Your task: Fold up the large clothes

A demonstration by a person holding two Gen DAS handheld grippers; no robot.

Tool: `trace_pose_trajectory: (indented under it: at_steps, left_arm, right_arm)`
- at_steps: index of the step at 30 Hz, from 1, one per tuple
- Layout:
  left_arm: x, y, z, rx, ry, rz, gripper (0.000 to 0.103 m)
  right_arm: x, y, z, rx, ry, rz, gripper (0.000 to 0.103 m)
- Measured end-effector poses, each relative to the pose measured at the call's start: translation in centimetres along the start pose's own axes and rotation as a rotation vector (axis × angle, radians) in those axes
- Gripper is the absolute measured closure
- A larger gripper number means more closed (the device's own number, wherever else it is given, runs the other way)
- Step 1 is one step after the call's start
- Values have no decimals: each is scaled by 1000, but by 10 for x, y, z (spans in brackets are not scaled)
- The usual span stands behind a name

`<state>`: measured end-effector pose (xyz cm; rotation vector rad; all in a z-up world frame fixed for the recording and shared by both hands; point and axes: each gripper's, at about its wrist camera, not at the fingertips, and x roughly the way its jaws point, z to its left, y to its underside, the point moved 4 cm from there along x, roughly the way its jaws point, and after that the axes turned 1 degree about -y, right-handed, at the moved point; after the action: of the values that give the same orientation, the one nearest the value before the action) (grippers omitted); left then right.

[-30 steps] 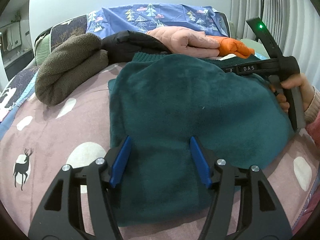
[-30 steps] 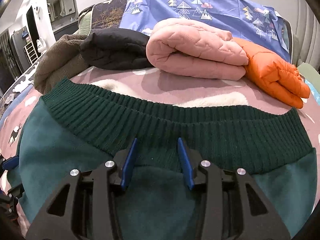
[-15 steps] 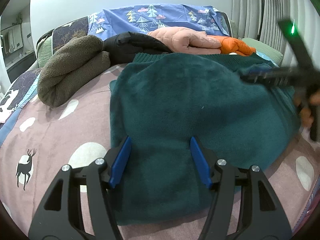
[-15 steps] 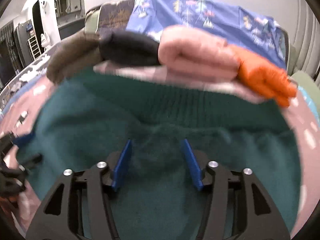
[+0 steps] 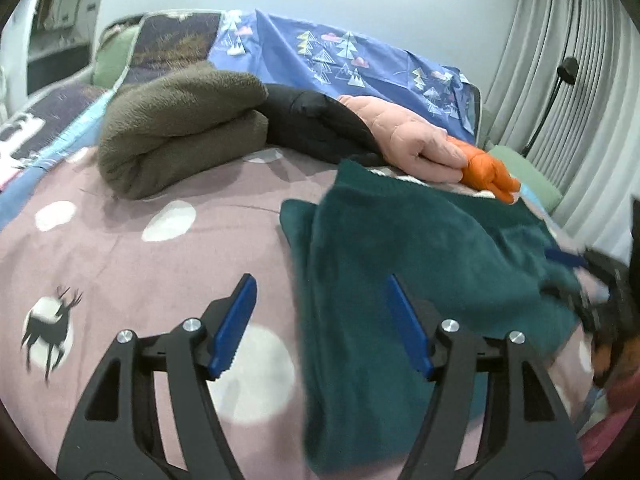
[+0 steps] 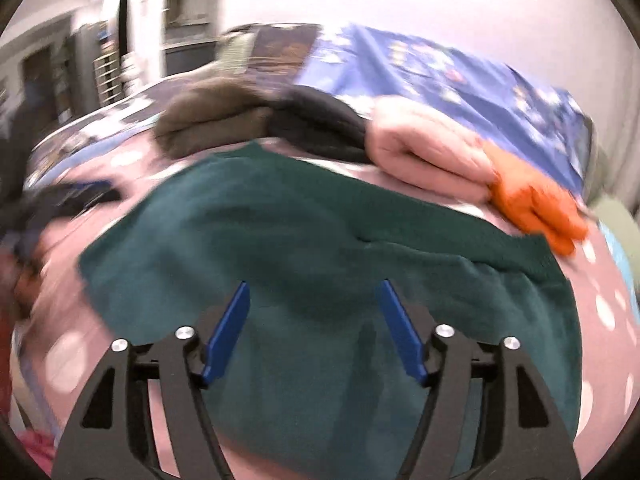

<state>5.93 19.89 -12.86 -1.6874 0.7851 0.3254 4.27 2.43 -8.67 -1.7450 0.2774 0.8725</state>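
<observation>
A folded dark green fleece garment (image 5: pixel 400 248) lies flat on the pink bedspread (image 5: pixel 132 268); its ribbed hem runs along the far edge (image 6: pixel 400 200). My left gripper (image 5: pixel 320 304) hovers over the garment's left edge, its jaws opening, nothing gripped between the blue pads. My right gripper (image 6: pixel 312 308) hangs above the middle of the garment (image 6: pixel 304 248), jaws opening, pads clear of the cloth. The right gripper also shows blurred at the right edge of the left wrist view (image 5: pixel 588 276), held by a hand.
A row of folded clothes lies at the back: olive fleece (image 5: pixel 180 128), black jacket (image 5: pixel 316 124), pink quilted jacket (image 5: pixel 408 140), orange jacket (image 5: pixel 488 172). A blue tree-print pillow (image 5: pixel 340 56) stands behind them. Curtains (image 5: pixel 568 80) and a lamp are at right.
Both grippers pulled back and up from the green garment. The right jaws widened and left the ribbed hem. The left gripper shifted left, so bedspread now shows under its left finger.
</observation>
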Motion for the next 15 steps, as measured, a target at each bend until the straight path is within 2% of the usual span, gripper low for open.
trace_pose_trajectory:
  at_steps: [4,8,11,15]
  left_arm:
    - [37,-21,14,-30,117,93,34]
    - [81,-27,20,-42,168,204,32]
    - [100,-26,27,-102,250,235,28]
    - [117,-24,37,-207,368,234,27]
  right_arm:
    - [1,8,67,-203,-82,11,29]
    - [12,14,112,-359,-68,25,29]
    - [21,12,135,-428,-80,30,28]
    - [31,16,159,-491,-105,60,28]
